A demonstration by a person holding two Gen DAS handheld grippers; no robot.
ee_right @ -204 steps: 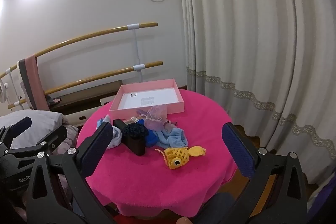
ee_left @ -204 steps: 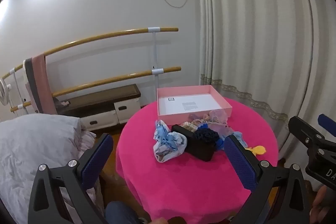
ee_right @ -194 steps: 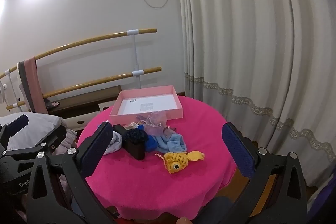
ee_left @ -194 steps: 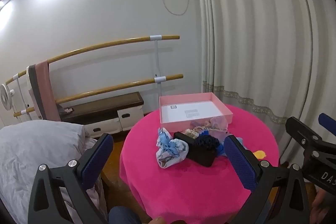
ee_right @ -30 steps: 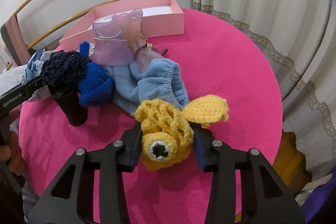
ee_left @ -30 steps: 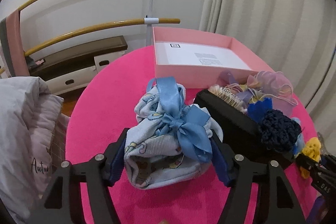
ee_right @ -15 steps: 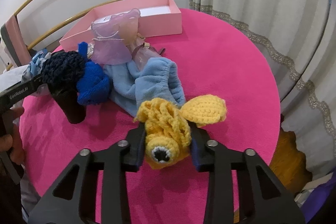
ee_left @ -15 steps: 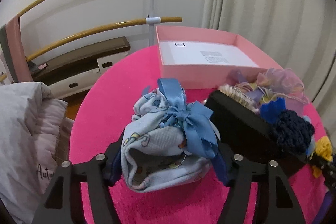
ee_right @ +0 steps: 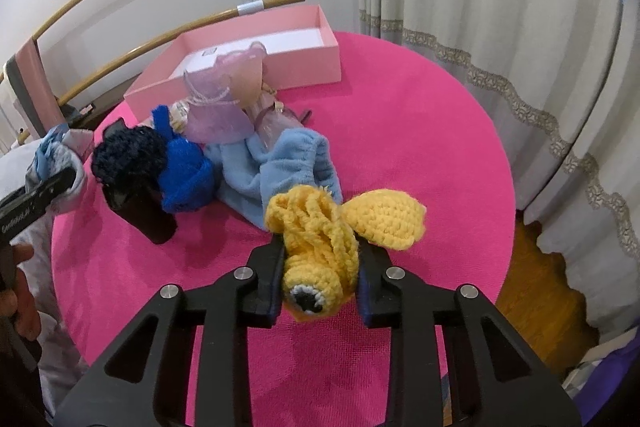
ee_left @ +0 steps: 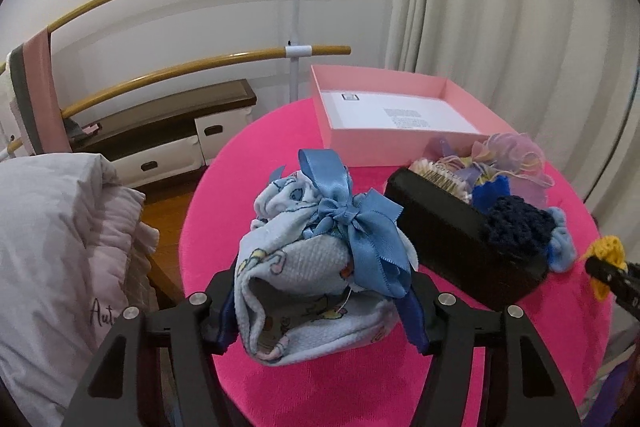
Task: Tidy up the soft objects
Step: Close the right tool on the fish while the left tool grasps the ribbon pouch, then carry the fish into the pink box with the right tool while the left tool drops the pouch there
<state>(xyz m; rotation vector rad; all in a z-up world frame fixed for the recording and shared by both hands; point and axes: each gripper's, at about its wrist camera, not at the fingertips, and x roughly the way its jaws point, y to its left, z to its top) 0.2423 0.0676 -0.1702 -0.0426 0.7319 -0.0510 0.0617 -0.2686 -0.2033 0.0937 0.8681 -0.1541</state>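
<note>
The right gripper (ee_right: 320, 279) is closing its jaws on a yellow crocheted fish (ee_right: 320, 247), squeezing the ribbed body between the pads; the black-and-white eye is facing back toward the camera, the long axis is running forward along the fingers, and a flat fin is sticking out to the right. The left gripper (ee_left: 320, 301) is clamping a pale blue printed cloth bundle (ee_left: 308, 279) tied with a satin bow (ee_left: 360, 223), its bow end pointing away toward the pink box (ee_left: 384, 147) ahead on the pink tablecloth (ee_right: 420, 131).
</note>
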